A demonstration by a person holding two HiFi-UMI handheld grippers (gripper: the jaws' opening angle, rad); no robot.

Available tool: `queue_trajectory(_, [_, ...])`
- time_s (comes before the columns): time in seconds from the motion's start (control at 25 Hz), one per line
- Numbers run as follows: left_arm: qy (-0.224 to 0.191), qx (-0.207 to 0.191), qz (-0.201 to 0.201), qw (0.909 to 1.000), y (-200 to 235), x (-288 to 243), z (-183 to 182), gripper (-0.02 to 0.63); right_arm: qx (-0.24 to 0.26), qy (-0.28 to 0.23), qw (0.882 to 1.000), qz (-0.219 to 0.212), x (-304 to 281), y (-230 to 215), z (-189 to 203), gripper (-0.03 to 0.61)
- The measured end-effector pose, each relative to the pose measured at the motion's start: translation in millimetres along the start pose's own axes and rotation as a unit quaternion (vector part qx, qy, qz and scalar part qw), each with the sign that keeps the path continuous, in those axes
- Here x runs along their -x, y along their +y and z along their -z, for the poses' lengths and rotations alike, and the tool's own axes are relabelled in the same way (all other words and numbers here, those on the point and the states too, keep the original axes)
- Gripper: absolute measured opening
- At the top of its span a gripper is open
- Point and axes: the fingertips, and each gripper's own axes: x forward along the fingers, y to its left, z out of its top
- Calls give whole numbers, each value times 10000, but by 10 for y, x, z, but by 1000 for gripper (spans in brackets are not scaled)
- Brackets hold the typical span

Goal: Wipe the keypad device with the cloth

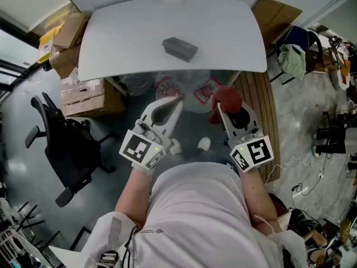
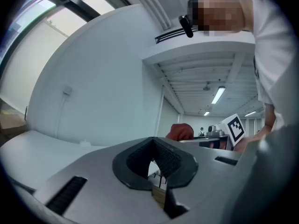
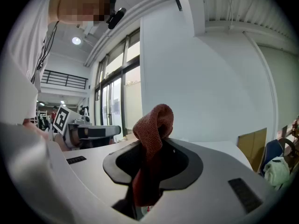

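Red cloth (image 3: 153,125) bunched in the right claw (image 3: 147,164), jaws clamped on it. Left claw (image 2: 157,174) pinched together, empty. Keypad device (image 1: 179,48) sits ahead on the white tabletop (image 1: 234,32), well apart, long axis crosswise, forward-left of the cloth.

Head cam: above, steeply down on table (image 1: 128,38), left gripper (image 1: 174,103) & right gripper (image 1: 222,109). Gripper cams: close behind own jaws, tilted up at wall (image 2: 93,78); all 3 share the cloth (image 3: 152,125).
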Motion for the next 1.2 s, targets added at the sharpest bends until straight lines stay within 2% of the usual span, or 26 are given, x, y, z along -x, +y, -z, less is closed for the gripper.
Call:
queue_trajectory(0.36, [154, -95, -202, 9996, -192, -354, 84, 9, -82, -91, 9998, -143, 154, -385, -35, 95])
queue_trajectory(0.68, [299, -255, -572, 9976, -380, -646, 158, 9, -551, -460, 9968, -342, 345, -780, -113, 96])
queue_trajectory(0.88, [384, -283, -714, 9963, -498, -807, 249, 9, -669, -484, 9956, -452, 412, -952, -87, 95])
queue_trajectory(1.0, [475, -289, -723, 9958, -457, -856, 321, 9, -698, -432, 9956, -449, 355, -1022, -37, 95])
queue_trajectory(1.2, [447, -198, -728, 9961, -138, -954, 319, 9, -681, -371, 9963, -365, 73, -1133, -26, 97])
